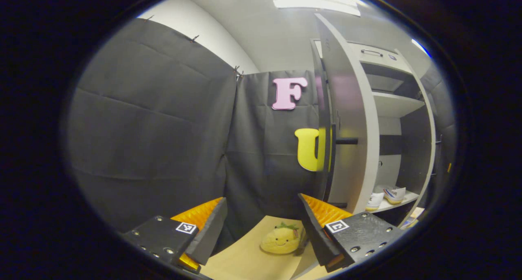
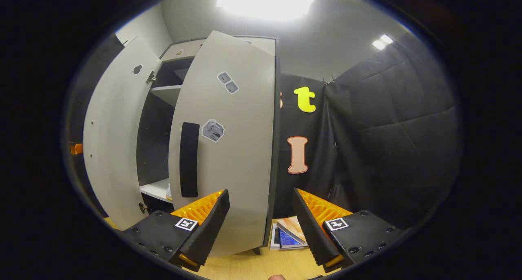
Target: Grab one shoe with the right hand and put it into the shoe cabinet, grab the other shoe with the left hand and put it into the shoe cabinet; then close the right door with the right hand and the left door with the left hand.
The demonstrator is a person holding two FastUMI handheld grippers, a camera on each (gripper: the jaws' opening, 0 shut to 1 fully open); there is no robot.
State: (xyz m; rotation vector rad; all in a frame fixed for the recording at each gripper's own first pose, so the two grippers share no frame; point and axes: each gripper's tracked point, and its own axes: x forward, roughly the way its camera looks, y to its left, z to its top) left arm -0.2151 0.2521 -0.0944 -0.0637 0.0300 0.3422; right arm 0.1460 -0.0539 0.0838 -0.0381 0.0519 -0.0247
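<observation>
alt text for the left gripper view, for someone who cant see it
The open left gripper points toward a shoe cabinet whose left door stands open, with two white shoes on its lower shelf. A yellow plush toy sits on the wooden floor below.

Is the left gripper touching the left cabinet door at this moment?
Apart. In the left gripper view the left gripper is open with only booth wall and floor between its fingers, while the left door stands farther off, up and to the right.

shoes partly hidden behind left door, booklets partly behind right door
</observation>
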